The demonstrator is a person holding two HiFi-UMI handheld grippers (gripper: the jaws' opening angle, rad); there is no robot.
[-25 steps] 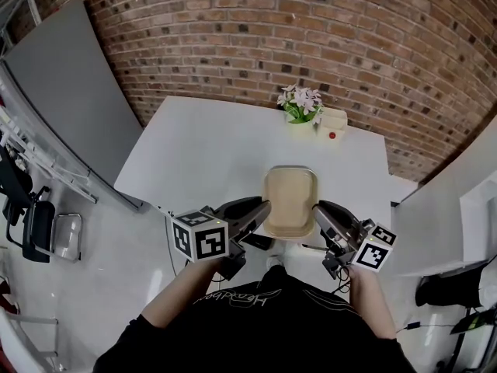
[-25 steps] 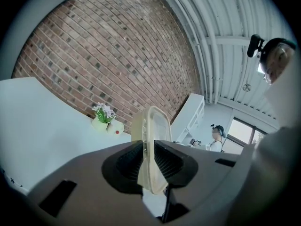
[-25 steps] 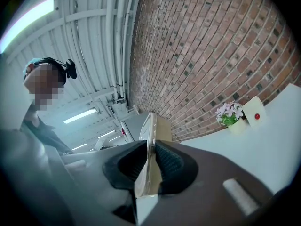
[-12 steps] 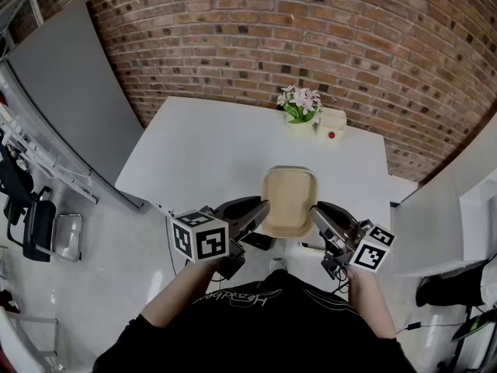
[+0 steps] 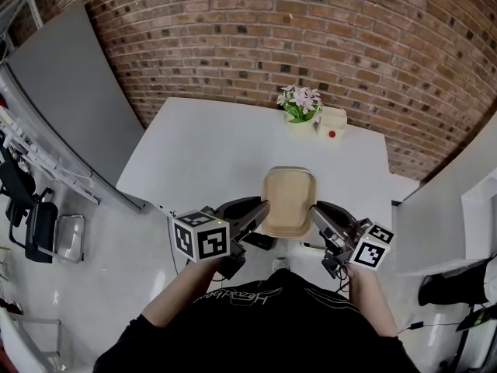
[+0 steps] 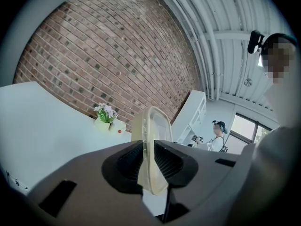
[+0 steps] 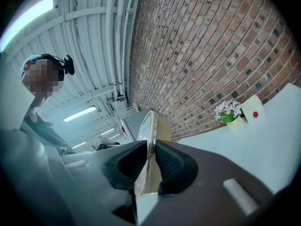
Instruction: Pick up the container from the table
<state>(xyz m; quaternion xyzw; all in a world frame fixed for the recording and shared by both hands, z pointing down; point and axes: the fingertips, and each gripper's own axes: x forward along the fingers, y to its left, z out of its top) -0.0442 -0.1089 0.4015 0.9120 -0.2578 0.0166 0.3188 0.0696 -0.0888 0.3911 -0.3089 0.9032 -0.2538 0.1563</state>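
Beige container [image 5: 289, 200] at desk's [image 5: 210, 154] near edge, left gripper [image 5: 262, 207] and right gripper [image 5: 317, 209] each clamped on its rim, shirt lettering [image 5: 248, 298] unreadable

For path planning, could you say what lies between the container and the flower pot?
Only bare table, from container to flower pot, in the head view.

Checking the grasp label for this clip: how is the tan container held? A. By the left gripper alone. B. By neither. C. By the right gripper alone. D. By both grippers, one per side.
D: the left gripper and the right gripper each have their jaws pinched on a rim of the container, on opposite sides.
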